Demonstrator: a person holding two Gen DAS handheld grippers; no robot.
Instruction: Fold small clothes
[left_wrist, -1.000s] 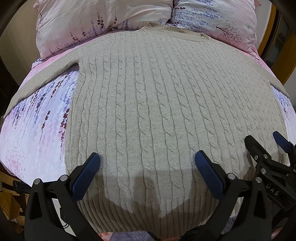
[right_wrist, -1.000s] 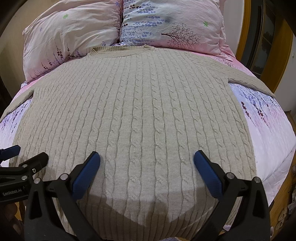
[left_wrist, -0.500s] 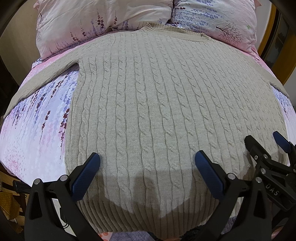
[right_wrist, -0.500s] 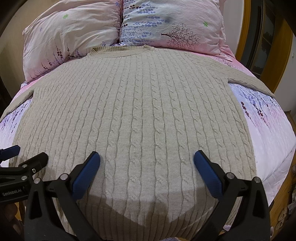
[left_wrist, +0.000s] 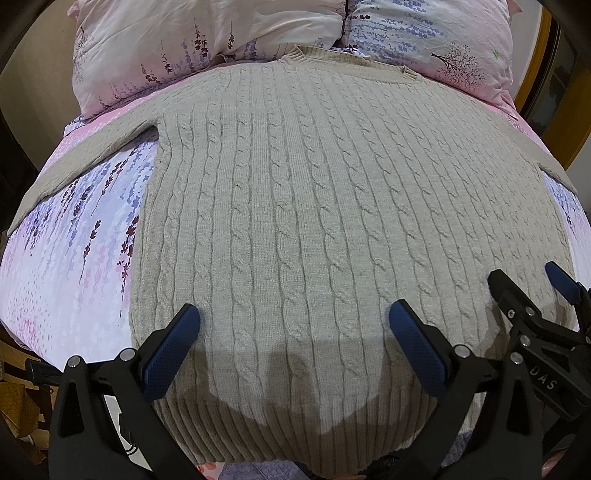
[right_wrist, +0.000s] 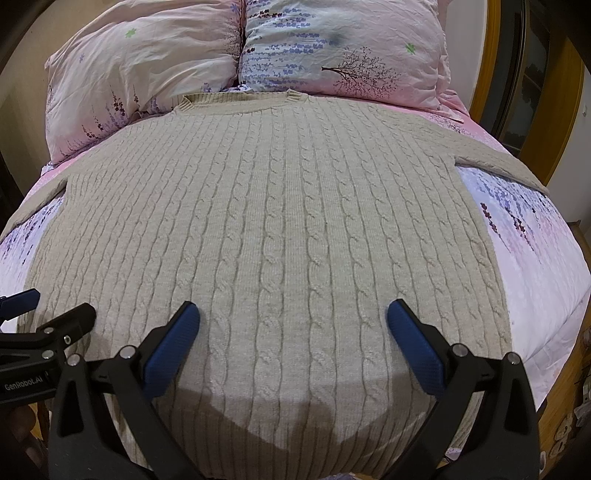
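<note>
Over the near edge of the bed, both claws hang above the sweater's ribbed hem. The left claw has its blue pads spread wide with nothing between them, over the hem left of centre. The right claw is spread just as wide and empty, over the hem right of centre; it also shows at the right edge of the left view, just beside the left one. The sweater lies flat and face up on the floral sheet, a beige cable knit filling most of the bed. Its long axis runs straight away from the claws: hem nearest, at the foot edge, collar farthest, touching the pillows. The cables run along that same line. Each sleeve stretches sideways from the shoulder, the left one slanting down toward the bed's left edge, the right one toward its right edge. Past the collar two floral pillows stand side by side at the head.
</note>
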